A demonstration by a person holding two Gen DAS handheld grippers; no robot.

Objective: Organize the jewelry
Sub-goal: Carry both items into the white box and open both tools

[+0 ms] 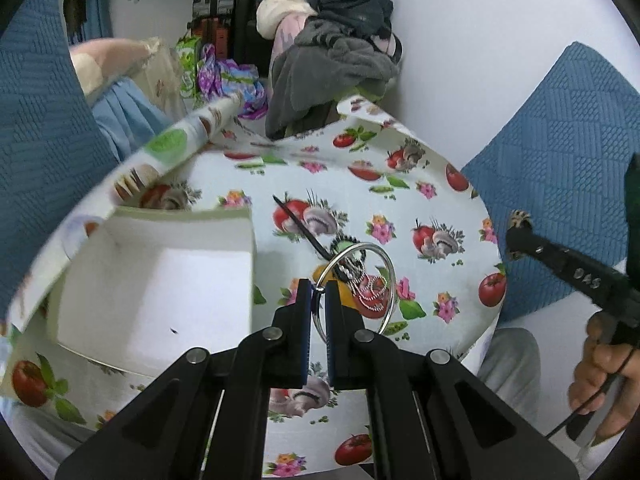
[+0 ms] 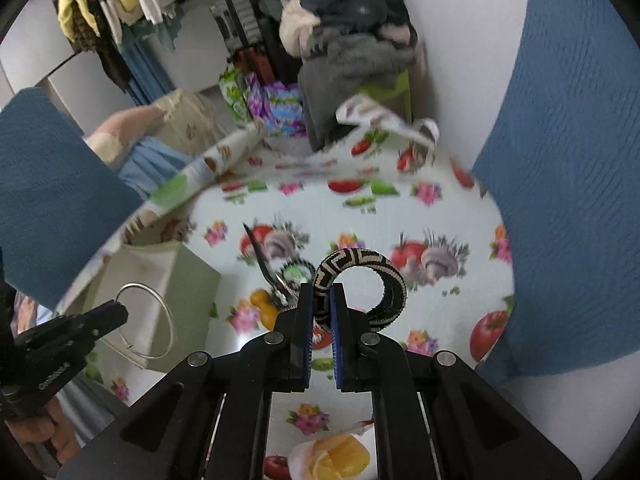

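Left gripper (image 1: 318, 289) jaws clamped on silver bangle (image 1: 390, 280), right gripper (image 2: 322, 294) jaws pinching woven bracelet (image 2: 360, 264) — both above surface (image 1: 420, 208), white box (image 1: 160, 272) near left.

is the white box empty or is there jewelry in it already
Nearly empty. The left wrist view looks into the white box and shows bare white floor and walls, with only a tiny dark speck near the front. No jewelry shows inside.

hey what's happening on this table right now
A person is sorting jewelry with tongs in each hand. The left tongs grip a thin silver bangle, lifted next to the open white box. The right tongs pinch a thick black-and-cream woven bracelet. A beaded necklace and a black hair stick lie on the patterned tablecloth.
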